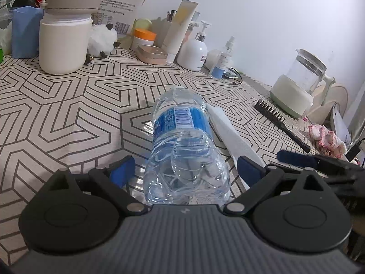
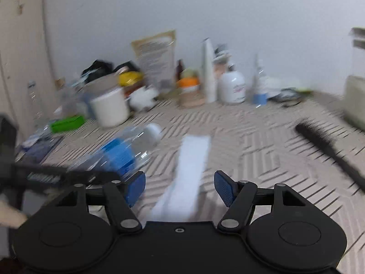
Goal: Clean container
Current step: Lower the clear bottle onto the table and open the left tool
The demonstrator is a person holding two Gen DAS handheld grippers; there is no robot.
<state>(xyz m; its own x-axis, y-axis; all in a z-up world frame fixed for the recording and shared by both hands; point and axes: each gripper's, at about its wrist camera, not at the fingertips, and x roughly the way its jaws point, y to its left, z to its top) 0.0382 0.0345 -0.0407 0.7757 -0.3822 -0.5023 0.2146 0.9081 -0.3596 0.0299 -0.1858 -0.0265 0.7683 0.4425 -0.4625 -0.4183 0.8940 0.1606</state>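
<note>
A clear plastic water bottle (image 1: 182,137) with a blue label lies on its side on the patterned table (image 1: 68,105), cap end pointing away. My left gripper (image 1: 186,169) is open, with its blue pads on either side of the bottle's base, apart from it. A white folded cloth strip (image 1: 228,132) lies just right of the bottle. The right wrist view is blurred: my right gripper (image 2: 180,187) is open over the near end of the cloth strip (image 2: 189,166), and the bottle (image 2: 123,153) lies to its left. One of the right gripper's pads (image 1: 294,157) shows at the right edge.
A cream jar with a lid (image 1: 63,43), a blue cup (image 1: 25,32), a pump bottle (image 1: 194,50) and other toiletries line the back wall. At the right are a black comb (image 1: 280,123) and a kettle (image 1: 296,84). At the left is a green box (image 2: 67,123).
</note>
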